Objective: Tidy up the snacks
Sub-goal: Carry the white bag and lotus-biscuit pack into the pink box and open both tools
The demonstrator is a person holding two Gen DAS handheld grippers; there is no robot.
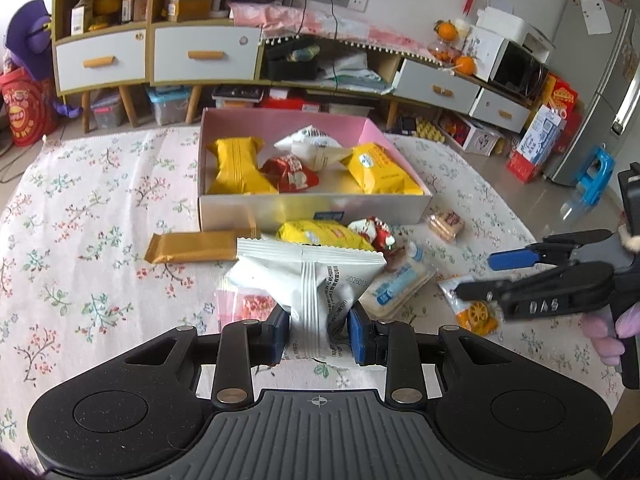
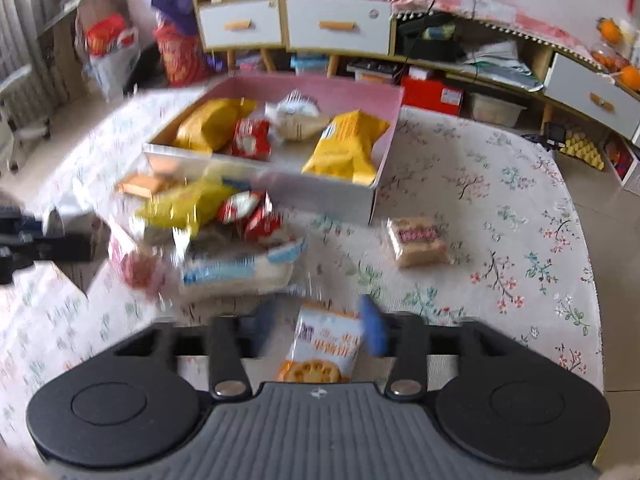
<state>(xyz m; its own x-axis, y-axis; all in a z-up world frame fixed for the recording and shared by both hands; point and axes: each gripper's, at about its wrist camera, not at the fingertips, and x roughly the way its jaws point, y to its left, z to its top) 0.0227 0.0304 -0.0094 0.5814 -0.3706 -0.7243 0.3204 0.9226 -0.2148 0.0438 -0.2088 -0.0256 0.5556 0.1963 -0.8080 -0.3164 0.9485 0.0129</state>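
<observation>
My left gripper (image 1: 319,334) is shut on a white snack packet (image 1: 310,280) and holds it above the table, in front of the pink-lined box (image 1: 256,206). The box holds two yellow packets (image 1: 238,166), a red one and a white one. My right gripper (image 2: 320,330) is open around an orange-and-white biscuit packet (image 2: 322,350) lying on the cloth; the fingers (image 2: 374,330) stand apart from it. The right gripper also shows in the left wrist view (image 1: 480,276) over that packet (image 1: 476,314). Loose snacks (image 2: 236,270) lie in a pile before the box.
A gold bar (image 1: 192,246) lies left of the pile. A small wafer pack (image 2: 416,240) lies alone right of it. The floral tablecloth (image 1: 80,240) covers the table. Cabinets and floor clutter stand beyond the far edge.
</observation>
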